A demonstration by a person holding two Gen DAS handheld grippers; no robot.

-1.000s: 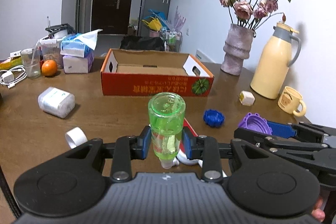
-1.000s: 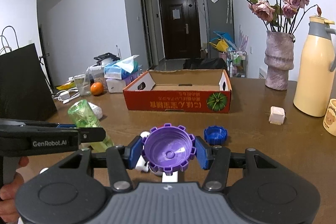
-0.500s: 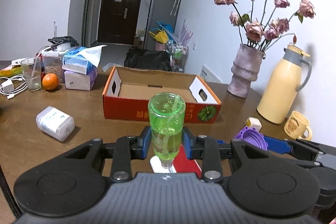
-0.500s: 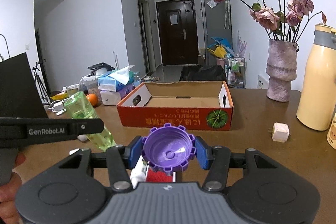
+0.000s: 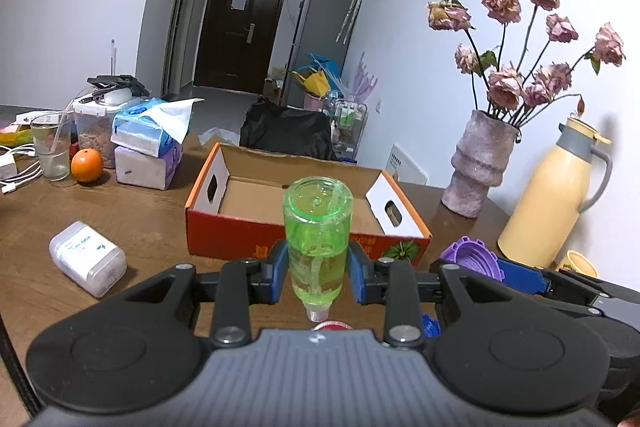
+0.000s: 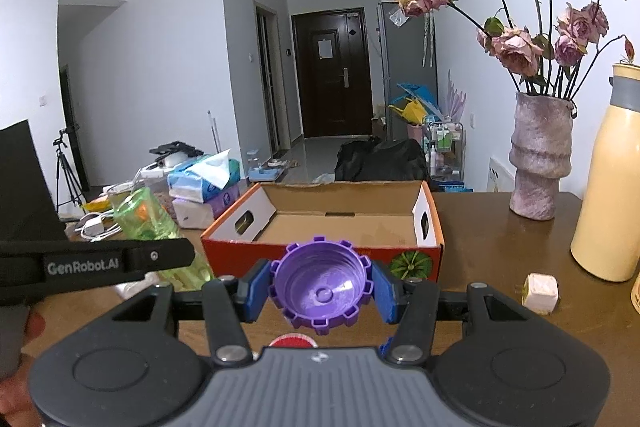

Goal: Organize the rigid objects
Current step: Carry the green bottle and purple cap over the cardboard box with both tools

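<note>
My left gripper (image 5: pixel 318 277) clamps one green bottle (image 5: pixel 318 227); my right gripper (image 6: pixel 320 287) clamps one purple cap (image 6: pixel 320 285); one box (image 6: pixel 320 247) ahead, seemingly empty.

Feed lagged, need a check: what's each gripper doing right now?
Left gripper: closed on the green bottle.
Right gripper: closed on the purple cap.

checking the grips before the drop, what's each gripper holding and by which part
The left gripper is clamped on the green bottle across its lower body, above the neck. The right gripper holds the purple cap by its toothed rim.
</note>
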